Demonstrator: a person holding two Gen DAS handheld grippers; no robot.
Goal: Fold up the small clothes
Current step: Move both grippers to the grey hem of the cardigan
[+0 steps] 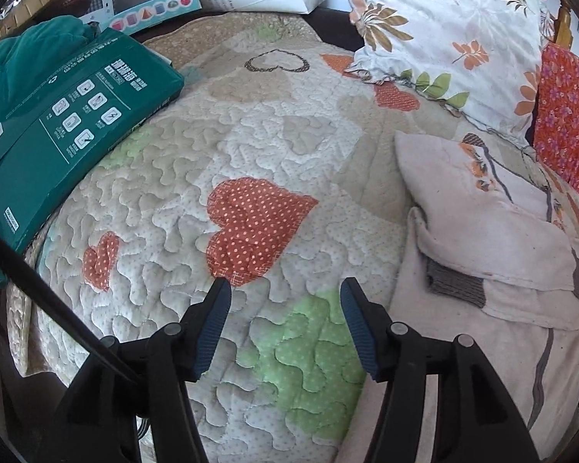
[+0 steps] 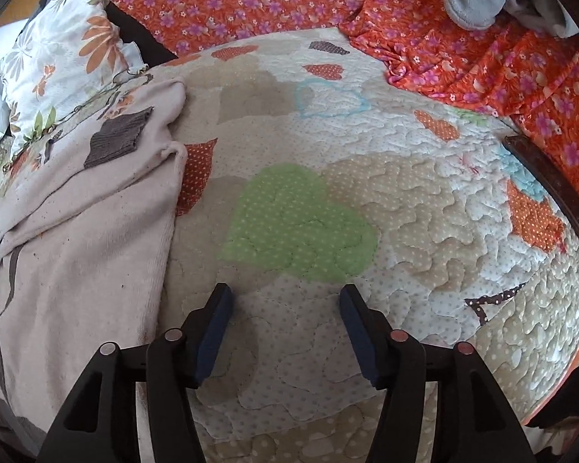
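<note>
Both claws stand spread and empty over the quilt (image 1: 197, 146): the left gripper (image 1: 285, 293) has the pale pink garment (image 1: 490, 231) lying to its right, the right gripper (image 2: 285, 297) has it on its left, near the flowered pillow (image 2: 58, 58).

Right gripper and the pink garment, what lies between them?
Only bare quilt shows between the right gripper and the pink garment, in the right wrist view.
</note>
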